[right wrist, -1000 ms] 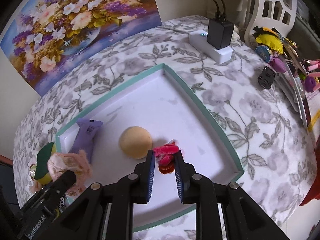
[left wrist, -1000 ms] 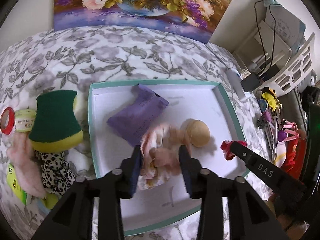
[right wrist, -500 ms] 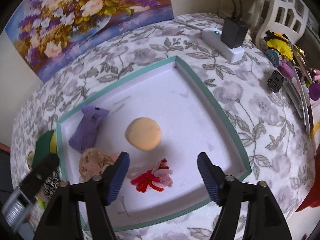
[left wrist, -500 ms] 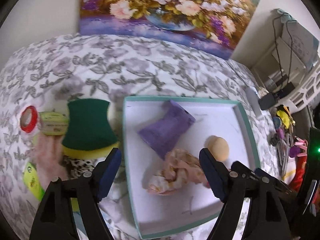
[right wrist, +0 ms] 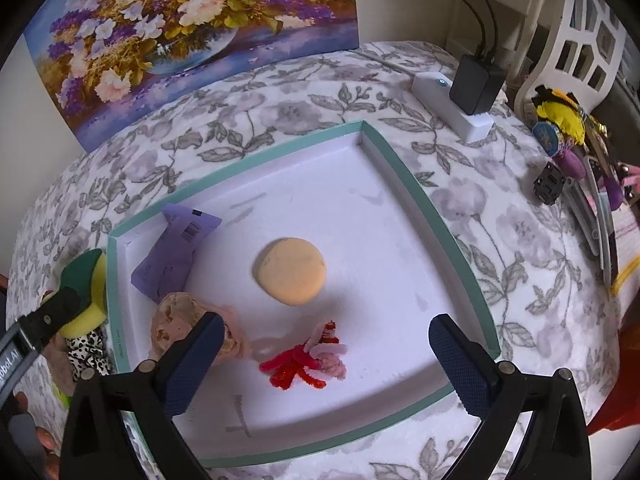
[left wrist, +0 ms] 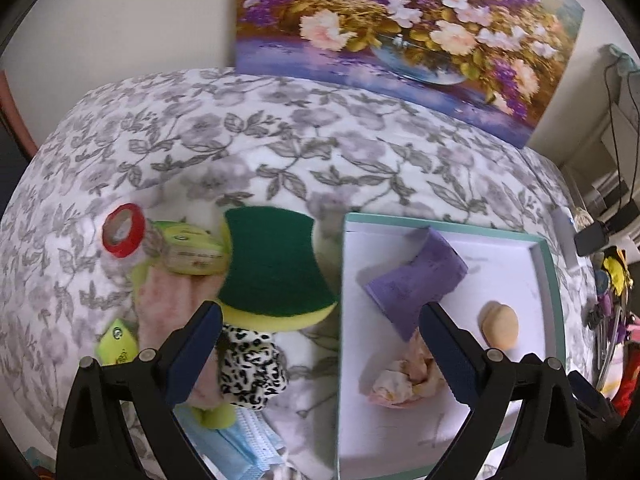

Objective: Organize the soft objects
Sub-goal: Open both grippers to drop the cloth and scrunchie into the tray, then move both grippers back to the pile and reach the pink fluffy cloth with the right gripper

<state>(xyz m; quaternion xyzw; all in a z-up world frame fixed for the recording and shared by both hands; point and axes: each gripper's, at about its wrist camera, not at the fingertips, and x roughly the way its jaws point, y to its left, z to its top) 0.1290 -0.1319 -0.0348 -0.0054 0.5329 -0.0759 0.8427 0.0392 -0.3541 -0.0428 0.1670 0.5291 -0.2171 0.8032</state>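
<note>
Risk 1: the green-and-yellow scouring sponge (left wrist: 276,268) lies on top of a heap outside the tray; a grasp aimed at it could, in my judgement, drag the leopard-print fabric scrunchie (left wrist: 252,364) or the pale pink fleecy cloth (left wrist: 168,300) along with it.
Risk 2: the sponge sits just beside the teal-rimmed white cardboard tray (right wrist: 420,208); a low carry may catch the rim and shift the tray on the floral bedspread (left wrist: 240,140).
Risk 3: the red plastic tape ring (left wrist: 123,230) and the yellow-green labelled packet (left wrist: 192,250) touch the heap, and a sweep could scatter them.
Risk 4: the blue pleated face mask (left wrist: 240,444) is half hidden under the pile and easily missed.
Left gripper (left wrist: 320,356): jaws spread wide, holding nothing; poised above the gap between heap and tray, pointing toward the sponge.
Right gripper (right wrist: 320,364): jaws spread wide, empty; hovering over the near part of the tray above the red-and-pink pipe-cleaner tuft (right wrist: 304,362).
Soft objects in tray: 4, namely the purple rectangular tissue pack (right wrist: 172,252), the peach round squishy bun (right wrist: 291,277), the crumpled beige-pink cloth (right wrist: 180,320) and the tuft.
Soft objects outside tray: the heap to the tray's left.
</note>
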